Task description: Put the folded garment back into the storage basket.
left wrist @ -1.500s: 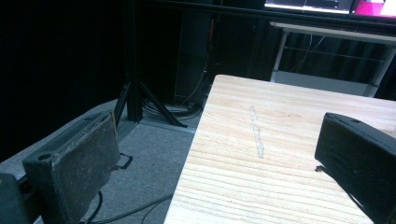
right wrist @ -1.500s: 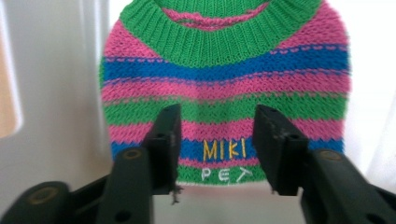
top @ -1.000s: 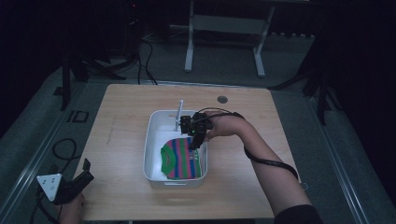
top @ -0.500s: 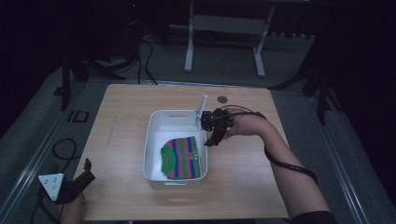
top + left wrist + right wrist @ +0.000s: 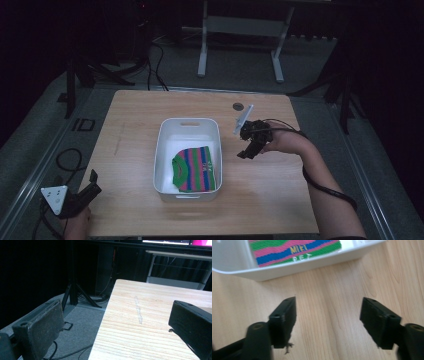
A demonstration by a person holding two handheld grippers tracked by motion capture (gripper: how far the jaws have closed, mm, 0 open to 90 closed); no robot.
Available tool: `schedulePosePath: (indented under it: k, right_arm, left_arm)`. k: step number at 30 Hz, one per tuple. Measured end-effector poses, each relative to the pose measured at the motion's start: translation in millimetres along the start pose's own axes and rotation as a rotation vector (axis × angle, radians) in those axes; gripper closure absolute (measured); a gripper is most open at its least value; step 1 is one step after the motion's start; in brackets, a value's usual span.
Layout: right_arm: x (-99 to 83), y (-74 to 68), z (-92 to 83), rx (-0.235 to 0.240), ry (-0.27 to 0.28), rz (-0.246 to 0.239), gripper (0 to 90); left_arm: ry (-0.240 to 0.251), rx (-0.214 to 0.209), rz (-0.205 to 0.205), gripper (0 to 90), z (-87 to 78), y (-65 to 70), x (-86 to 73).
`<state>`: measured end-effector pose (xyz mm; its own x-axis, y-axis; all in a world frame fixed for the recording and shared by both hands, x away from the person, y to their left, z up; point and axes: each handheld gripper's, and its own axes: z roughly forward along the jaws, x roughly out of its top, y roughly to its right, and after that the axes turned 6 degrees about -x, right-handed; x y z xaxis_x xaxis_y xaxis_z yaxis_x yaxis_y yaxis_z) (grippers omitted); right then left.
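The right gripper (image 5: 248, 145) is now clear of the white bin (image 5: 162, 150) and sits over bare wood to the bin's right; a second ago it hung above the bin's far right corner, over the cloth, and half a second ago it was just at the right rim. Its jaws stand wide apart with nothing between them, and in the right gripper view the right gripper (image 5: 328, 315) looks down on the table (image 5: 332, 290) with the bin's wall (image 5: 312, 261) just ahead.

The striped cloth (image 5: 196, 168), banded green, pink and blue, lies folded in the near half of the bin, where it lay before. The right gripper view shows lettering on the striped cloth (image 5: 294, 250).

The left gripper (image 5: 80, 192) stays at the table's near left corner, held in the person's hand, unchanged from the earlier frames. In the left gripper view the left gripper (image 5: 117, 322) has its jaws spread open and empty, straddling the table edge with floor and cables below.
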<state>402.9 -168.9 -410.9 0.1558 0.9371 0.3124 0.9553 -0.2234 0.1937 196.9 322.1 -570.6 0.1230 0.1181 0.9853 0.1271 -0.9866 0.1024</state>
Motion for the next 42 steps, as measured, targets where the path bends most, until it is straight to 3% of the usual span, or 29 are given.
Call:
schedulePosePath:
  k: [5, 8, 17, 20, 30, 35, 39, 42]
  right_arm:
    - [-24.7, 1.1, 9.8, -0.011, 0.047, 0.077, 21.7]
    - [-40.9, 1.6, 17.3, -0.007, 0.065, 0.112, 14.1]
    - [-92.7, 4.6, 42.7, -0.056, 0.158, 0.282, 12.4]
    - [-106.4, 5.5, 51.4, -0.069, 0.167, 0.339, 12.3]
    - [-154.6, -1.5, 66.0, -0.213, 0.332, 0.551, 12.4]
    - [-173.8, -14.8, 66.5, -0.331, 0.381, 0.626, 12.7]
    - [-191.5, -26.7, 65.2, -0.361, 0.419, 0.670, 13.6]
    - [-203.4, -37.2, 64.8, -0.416, 0.421, 0.688, 13.5]
  left_arm:
    - [0.001, 0.000, 0.000, 0.4, -0.2, 0.0, 0.0]
    - [0.000, 0.002, 0.001, 0.4, 0.0, 0.0, 0.0]
    - [0.000, 0.002, 0.001, 0.4, 0.0, 0.0, 0.0]
    - [-0.001, 0.004, 0.002, 0.4, -0.2, 0.0, 0.0]
    - [0.000, 0.006, 0.002, 0.4, -0.1, 0.2, 0.0]
    - [0.000, 0.006, 0.001, 0.4, -0.1, 0.0, 0.0]
    - [-0.001, 0.006, 0.001, 0.4, -0.1, -0.1, 0.0]
    - [0.001, 0.007, 0.000, 0.4, -0.1, 0.1, 0.0]
